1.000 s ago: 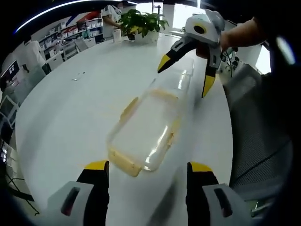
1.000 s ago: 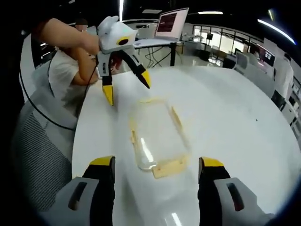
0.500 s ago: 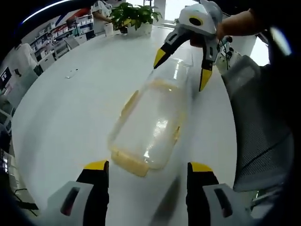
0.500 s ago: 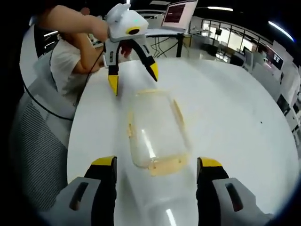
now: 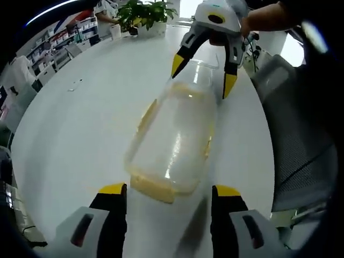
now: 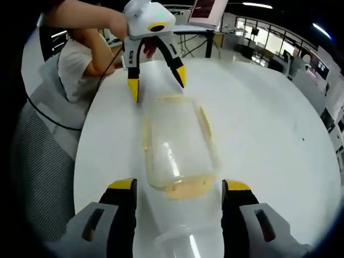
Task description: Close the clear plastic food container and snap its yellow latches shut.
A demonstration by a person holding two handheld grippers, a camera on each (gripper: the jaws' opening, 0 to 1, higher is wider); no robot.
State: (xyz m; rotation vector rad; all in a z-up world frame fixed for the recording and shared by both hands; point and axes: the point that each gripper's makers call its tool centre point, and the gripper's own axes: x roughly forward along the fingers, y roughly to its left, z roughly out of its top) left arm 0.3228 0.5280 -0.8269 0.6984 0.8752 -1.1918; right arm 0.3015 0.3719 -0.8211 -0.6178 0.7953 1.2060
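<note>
clear plastic food container [image 5: 173,140] on round white table [image 5: 80,129] | potted green plant [image 5: 141,12] at 12 o'clock | grey mesh chair [image 5: 298,140] at 3 o'clock

A broad white round table [image 5: 80,123] fills an open office. At its far edge stands a leafy potted plant [image 5: 141,12], with shelving [image 5: 80,33] behind — stocked with boxes. An open laptop [image 6: 205,9] glows on a desk beyond, and a grey mesh chair [image 6: 40,161] sits just beside the table.
</note>
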